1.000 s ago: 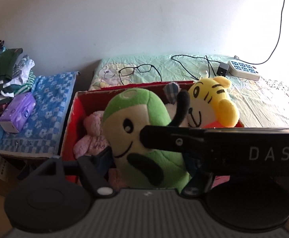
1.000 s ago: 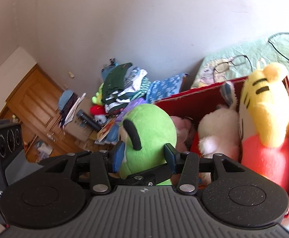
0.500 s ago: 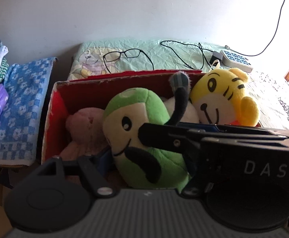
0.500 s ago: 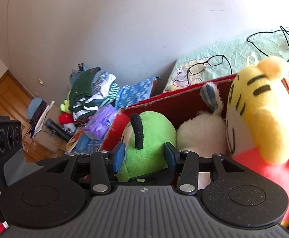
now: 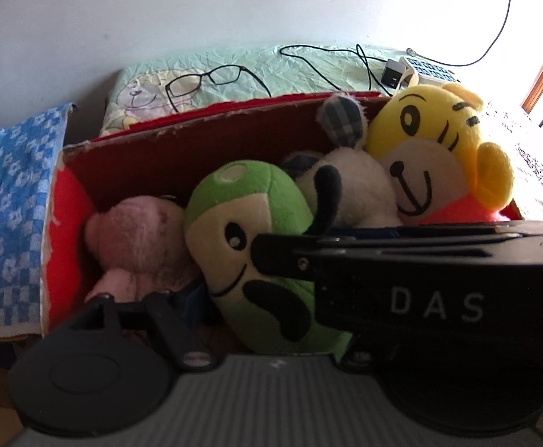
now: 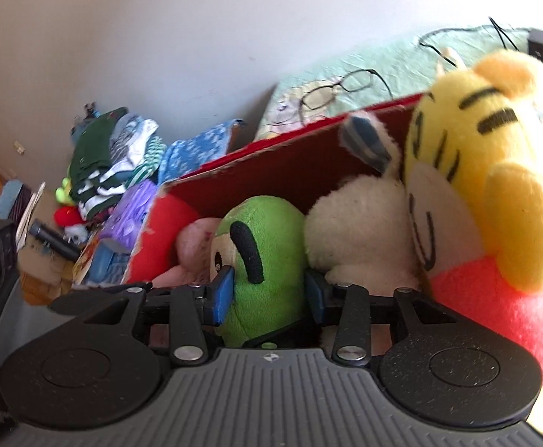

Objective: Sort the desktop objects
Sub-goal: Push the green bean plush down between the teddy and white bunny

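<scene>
While right gripper (image 6: 267,290) jaws clamp the green plush (image 6: 267,260), white plush (image 6: 360,238) crowds it; left jaws unclear.

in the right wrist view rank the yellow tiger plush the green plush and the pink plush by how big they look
1. yellow tiger plush, nearest the camera, which inflates it
2. green plush
3. pink plush, mostly hidden, so true size is unsure

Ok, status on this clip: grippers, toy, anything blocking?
Right gripper shut on green plush, low in red box. Left gripper's state unclear. White plush pressed against it.

Green plush (image 6: 267,260) inside red box (image 5: 182,149)
</scene>
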`<action>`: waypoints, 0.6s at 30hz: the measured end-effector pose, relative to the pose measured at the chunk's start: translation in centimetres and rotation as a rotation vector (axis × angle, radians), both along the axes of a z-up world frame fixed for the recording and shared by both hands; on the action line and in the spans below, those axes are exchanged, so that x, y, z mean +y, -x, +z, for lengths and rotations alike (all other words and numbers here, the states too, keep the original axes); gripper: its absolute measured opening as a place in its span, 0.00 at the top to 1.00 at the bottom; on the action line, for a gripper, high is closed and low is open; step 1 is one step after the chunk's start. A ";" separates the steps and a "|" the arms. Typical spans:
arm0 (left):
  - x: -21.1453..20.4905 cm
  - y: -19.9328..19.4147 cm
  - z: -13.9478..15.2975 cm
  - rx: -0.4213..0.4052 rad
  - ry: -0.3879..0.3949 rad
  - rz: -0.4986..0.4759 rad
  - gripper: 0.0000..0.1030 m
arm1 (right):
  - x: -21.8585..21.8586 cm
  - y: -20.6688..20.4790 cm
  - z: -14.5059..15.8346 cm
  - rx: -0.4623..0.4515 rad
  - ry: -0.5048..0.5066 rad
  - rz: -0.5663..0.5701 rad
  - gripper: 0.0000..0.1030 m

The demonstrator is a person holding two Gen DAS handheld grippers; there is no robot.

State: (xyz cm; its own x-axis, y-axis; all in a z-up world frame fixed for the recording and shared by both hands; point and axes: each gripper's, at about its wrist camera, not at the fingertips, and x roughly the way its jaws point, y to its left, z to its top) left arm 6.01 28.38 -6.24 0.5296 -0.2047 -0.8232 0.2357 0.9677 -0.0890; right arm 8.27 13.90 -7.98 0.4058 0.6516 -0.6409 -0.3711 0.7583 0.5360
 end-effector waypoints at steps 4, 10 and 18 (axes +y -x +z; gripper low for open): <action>-0.6 0.4 -0.3 -0.007 -0.026 -0.036 0.25 | -0.3 0.5 0.1 0.010 0.021 -0.005 0.62; -0.7 -0.3 -0.5 0.014 -0.020 -0.033 0.22 | 0.7 0.4 0.4 -0.022 0.072 -0.012 0.62; -0.6 -0.3 0.0 0.045 -0.012 -0.012 0.19 | -0.1 1.0 0.9 -0.020 0.026 0.001 0.54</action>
State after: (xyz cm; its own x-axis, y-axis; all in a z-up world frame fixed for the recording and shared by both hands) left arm 6.28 27.76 -6.27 0.4899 -0.2006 -0.8484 0.2432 0.9660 -0.0879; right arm 7.25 13.82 -7.03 0.4176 0.6351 -0.6498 -0.3823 0.7716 0.5084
